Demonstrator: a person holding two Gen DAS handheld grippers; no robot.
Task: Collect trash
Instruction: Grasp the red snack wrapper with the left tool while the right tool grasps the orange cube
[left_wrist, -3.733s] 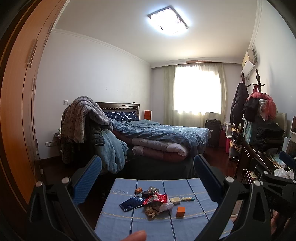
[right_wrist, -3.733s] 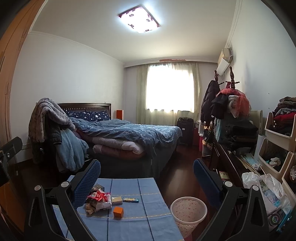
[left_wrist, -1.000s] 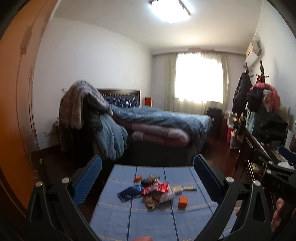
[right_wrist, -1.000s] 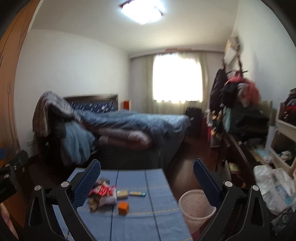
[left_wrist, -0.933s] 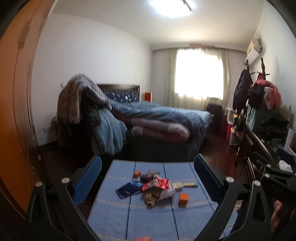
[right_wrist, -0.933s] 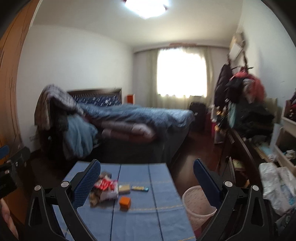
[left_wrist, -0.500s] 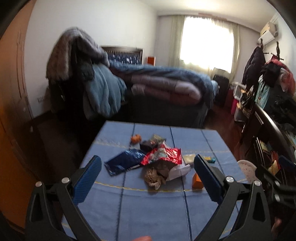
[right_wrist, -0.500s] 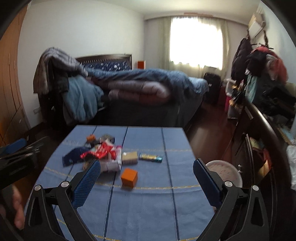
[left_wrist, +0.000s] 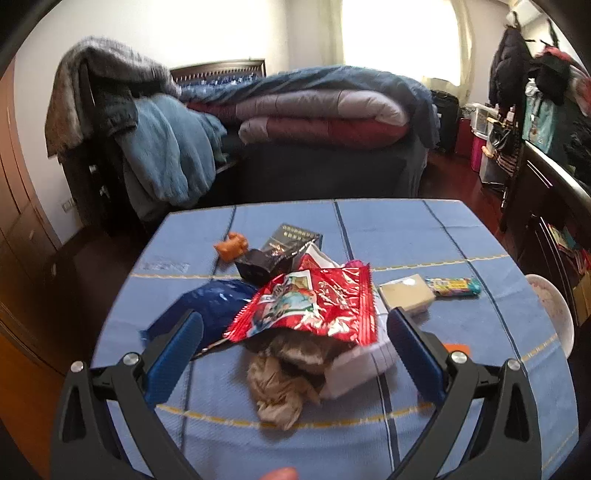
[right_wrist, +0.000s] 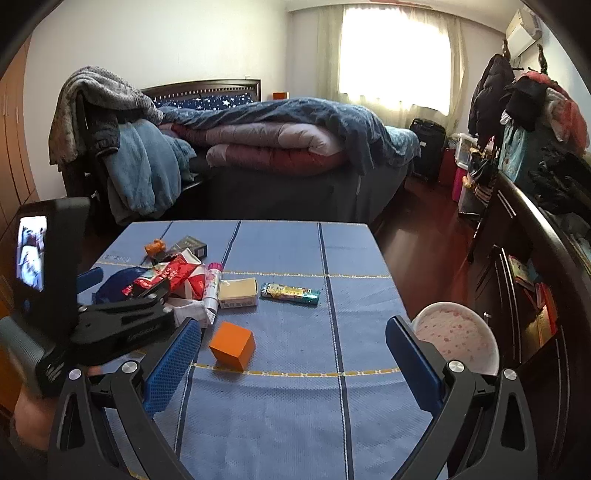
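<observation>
**A:** Where are you, and what's the trash?

**B:** I'm over the blue table (right_wrist: 288, 406). The trash is a heap left of the table's middle, with the red snack wrapper (left_wrist: 314, 306) on top. My left gripper (left_wrist: 295, 332) hangs just short of that wrapper, jaws wide apart, nothing between them. My right gripper (right_wrist: 293, 350) is spread apart and empty too, over the table's near middle, with the orange block (right_wrist: 232, 345) just ahead of its left finger.

**A:** How would you take the first piece?

**B:** I'd go for the red snack wrapper, since it sits highest. I'd bring the left jaws down around its near edge, pinch the foil alone and lift slowly, so the crumpled brown paper (left_wrist: 279, 387) under it doesn't drag along or slide off. Then it goes to the pink wastebasket (right_wrist: 456, 338), which stands off the table's right edge, near my right gripper.

**A:** Anything you can't make out?

**B:** Plenty. The wrapper covers most of the heap, so I can't tell how much lies beneath it or whether the white packet (left_wrist: 364, 365) is one piece or several. The blue bag (left_wrist: 207, 314) is partly behind my left finger. From the left wrist camera only a sliver of the basket shows. I also can't tell whether the tan box (right_wrist: 238, 291), the candy bar (right_wrist: 290, 293) and the orange block count as trash.
</observation>
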